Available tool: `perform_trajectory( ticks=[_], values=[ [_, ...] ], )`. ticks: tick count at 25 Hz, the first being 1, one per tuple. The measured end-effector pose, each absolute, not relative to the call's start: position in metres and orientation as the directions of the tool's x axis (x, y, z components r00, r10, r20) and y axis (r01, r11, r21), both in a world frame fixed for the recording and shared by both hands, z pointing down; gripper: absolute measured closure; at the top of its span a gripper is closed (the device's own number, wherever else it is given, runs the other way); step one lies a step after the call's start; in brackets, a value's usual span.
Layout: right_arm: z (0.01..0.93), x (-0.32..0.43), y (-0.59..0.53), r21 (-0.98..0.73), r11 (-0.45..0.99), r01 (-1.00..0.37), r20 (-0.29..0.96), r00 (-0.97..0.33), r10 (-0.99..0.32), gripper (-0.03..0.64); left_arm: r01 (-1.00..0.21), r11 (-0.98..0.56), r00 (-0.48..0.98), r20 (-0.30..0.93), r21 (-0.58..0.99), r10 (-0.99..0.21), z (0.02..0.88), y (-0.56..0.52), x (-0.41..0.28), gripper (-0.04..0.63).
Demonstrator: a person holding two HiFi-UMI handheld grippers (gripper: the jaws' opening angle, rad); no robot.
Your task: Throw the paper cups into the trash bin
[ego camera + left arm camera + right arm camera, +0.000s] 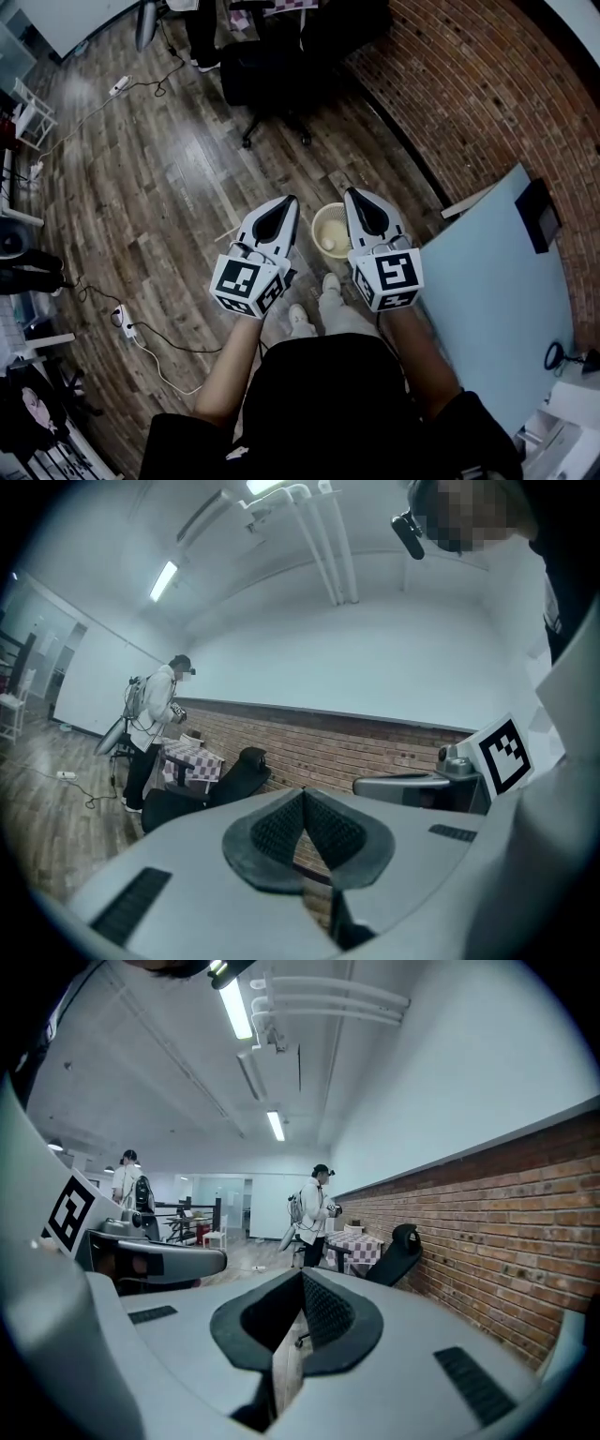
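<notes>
— Where's the trash bin (317, 223)?
— On the wood floor (141, 187), just ahead of the person's shoes (331, 282), seen between the two tongs.
— Holding anything?
— No. The left tongs (290, 202) are pinched together with nothing between them, and the right tongs (351, 194) likewise.
— And the paper cups?
— A pale thing (327, 245) lies inside the bin, possibly a cup; it's too small to be sure. The desk (497, 281) stands off to the right.

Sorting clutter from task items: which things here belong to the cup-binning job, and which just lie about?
Job: trash bin; left gripper and right gripper, both shut, empty.
Lying about: black office chair; power strip; pale blue table.
</notes>
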State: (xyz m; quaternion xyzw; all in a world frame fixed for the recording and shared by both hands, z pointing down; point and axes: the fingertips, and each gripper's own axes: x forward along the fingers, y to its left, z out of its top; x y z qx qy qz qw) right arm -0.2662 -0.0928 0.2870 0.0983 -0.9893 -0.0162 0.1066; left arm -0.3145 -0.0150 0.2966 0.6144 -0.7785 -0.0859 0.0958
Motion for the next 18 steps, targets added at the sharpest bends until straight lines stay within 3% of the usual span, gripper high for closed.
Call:
perform_trajectory(
  ticks=[18],
  values=[
    [0.267,-0.224,-0.056,0.055,0.960,-0.275,0.133,-0.951,-0.280,0.612,-0.965,0.168,-0.175,-0.016,0.201,-0.984,0.274,0.027,-0.279,0.592]
  ],
)
